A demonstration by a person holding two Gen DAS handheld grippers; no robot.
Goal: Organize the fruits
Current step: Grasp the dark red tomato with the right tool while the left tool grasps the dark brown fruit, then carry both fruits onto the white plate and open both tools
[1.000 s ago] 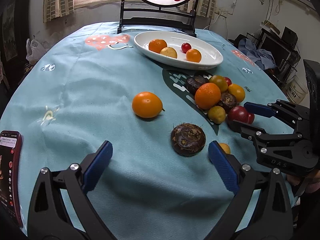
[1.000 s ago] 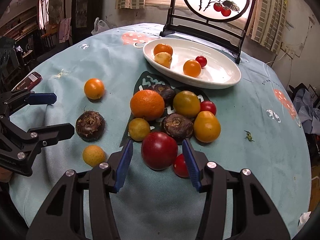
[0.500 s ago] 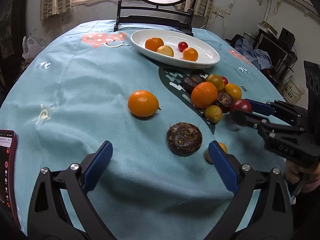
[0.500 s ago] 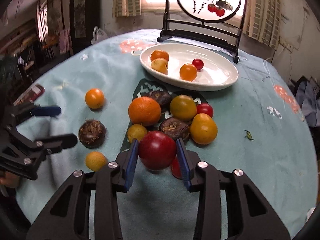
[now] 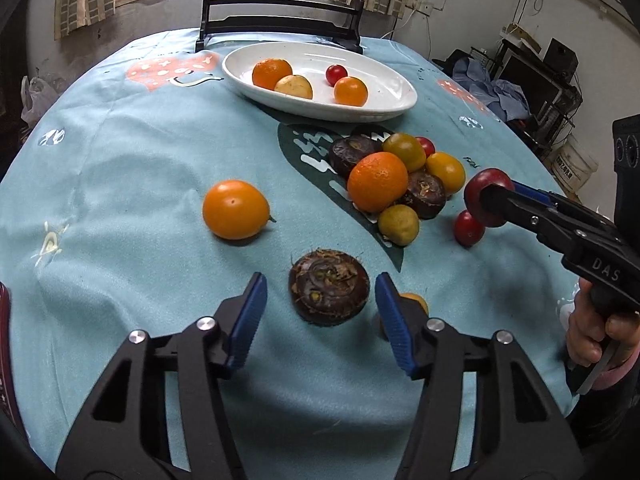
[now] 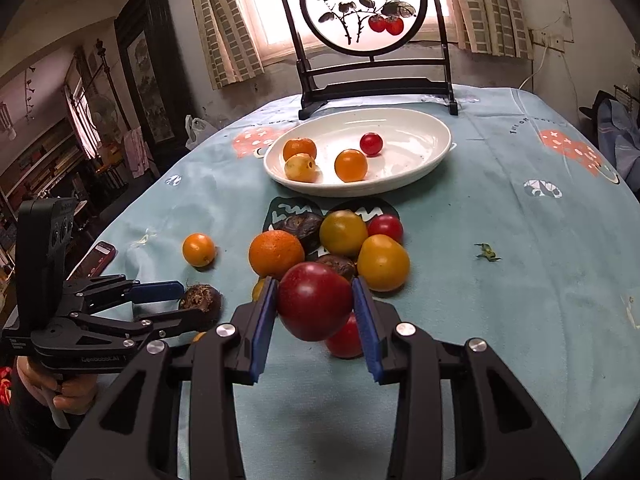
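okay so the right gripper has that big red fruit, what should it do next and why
Probably carry it forward to the white dish. The right gripper is shut on the red fruit, already lifted, and the dish holds four fruits with bare space.

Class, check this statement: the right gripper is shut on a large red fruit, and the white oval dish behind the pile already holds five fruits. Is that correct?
Not quite. The right gripper is indeed shut on the large red fruit, but the white oval dish holds four fruits, not five: two orange ones, a yellow one and a small red one. The right wrist view shows this clearly, and the left wrist view agrees.
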